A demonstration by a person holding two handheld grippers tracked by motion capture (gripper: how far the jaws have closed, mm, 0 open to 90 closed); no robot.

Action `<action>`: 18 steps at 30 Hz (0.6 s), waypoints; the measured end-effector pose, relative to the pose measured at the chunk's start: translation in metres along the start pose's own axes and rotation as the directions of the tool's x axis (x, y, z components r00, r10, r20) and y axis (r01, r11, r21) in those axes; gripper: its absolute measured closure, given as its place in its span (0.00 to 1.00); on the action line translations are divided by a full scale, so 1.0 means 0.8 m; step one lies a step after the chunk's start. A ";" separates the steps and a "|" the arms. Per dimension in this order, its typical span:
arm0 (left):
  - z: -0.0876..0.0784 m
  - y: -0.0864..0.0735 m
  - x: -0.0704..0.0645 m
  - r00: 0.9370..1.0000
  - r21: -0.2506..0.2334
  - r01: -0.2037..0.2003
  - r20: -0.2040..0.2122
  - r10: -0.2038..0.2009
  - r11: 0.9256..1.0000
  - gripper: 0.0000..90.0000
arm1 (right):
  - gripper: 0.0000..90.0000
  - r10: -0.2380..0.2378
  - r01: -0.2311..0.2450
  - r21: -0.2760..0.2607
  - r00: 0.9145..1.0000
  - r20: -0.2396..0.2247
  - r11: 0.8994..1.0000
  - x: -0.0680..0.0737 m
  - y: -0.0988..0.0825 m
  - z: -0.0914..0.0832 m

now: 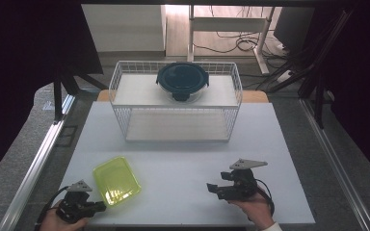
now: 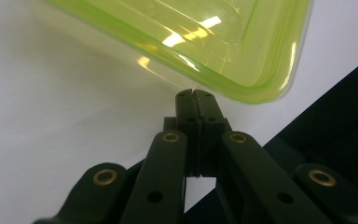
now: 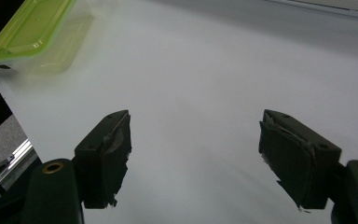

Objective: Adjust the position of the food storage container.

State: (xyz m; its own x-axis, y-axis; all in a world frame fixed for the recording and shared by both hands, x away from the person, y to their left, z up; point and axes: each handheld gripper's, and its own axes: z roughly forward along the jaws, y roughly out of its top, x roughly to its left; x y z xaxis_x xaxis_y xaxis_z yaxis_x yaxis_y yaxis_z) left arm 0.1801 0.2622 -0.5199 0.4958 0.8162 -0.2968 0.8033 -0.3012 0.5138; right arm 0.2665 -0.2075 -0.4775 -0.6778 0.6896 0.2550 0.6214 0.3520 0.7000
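Left gripper (image 1: 98,206) sits at the near left corner of the white table (image 1: 183,144) with its jaws clamped fully together, nothing between them, and the tips are right up against the rim of the yellow-green container (image 1: 116,180), though I can't tell if they actually touch it. That container lies flat on the table near the left edge, a bit skewed. Right gripper (image 1: 214,187) rests on the near right side, well apart from it, jaws spread wide over bare table, and further back there's a wire rack (image 1: 125,126) with a dark round lidded bowl (image 1: 182,80) on its top shelf.
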 end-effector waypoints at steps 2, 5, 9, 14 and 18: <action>0.006 0.003 -0.006 1.000 -0.005 0.000 0.008 0.000 1.000 1.00 | 0.28 -0.003 0.003 -0.002 1.000 -0.002 1.000 0.000 0.000 0.000; 0.017 0.012 -0.019 1.000 -0.008 -0.014 0.013 0.014 1.000 1.00 | 0.28 -0.002 0.002 -0.005 1.000 -0.003 1.000 0.001 0.000 -0.002; 0.031 0.027 -0.037 0.999 -0.016 -0.040 0.034 0.040 0.999 1.00 | 0.28 0.001 -0.001 -0.006 1.000 -0.002 1.000 0.001 0.000 -0.002; 0.052 0.044 -0.052 0.998 -0.017 -0.052 0.037 0.053 0.998 1.00 | 0.27 0.000 0.000 -0.003 1.000 -0.003 1.000 -0.001 0.000 -0.003; 0.058 0.054 -0.058 0.998 -0.026 -0.054 0.027 0.055 0.998 1.00 | 0.27 0.004 -0.004 -0.003 1.000 -0.007 1.000 -0.002 0.000 -0.004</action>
State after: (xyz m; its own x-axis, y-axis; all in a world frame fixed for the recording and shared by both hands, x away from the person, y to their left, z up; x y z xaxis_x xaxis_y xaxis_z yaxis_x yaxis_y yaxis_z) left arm 0.2070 0.1885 -0.5217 0.5479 0.7848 -0.2895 0.7663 -0.3322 0.5499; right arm 0.2660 -0.2105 -0.4759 -0.6781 0.6866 0.2624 0.6227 0.3470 0.7013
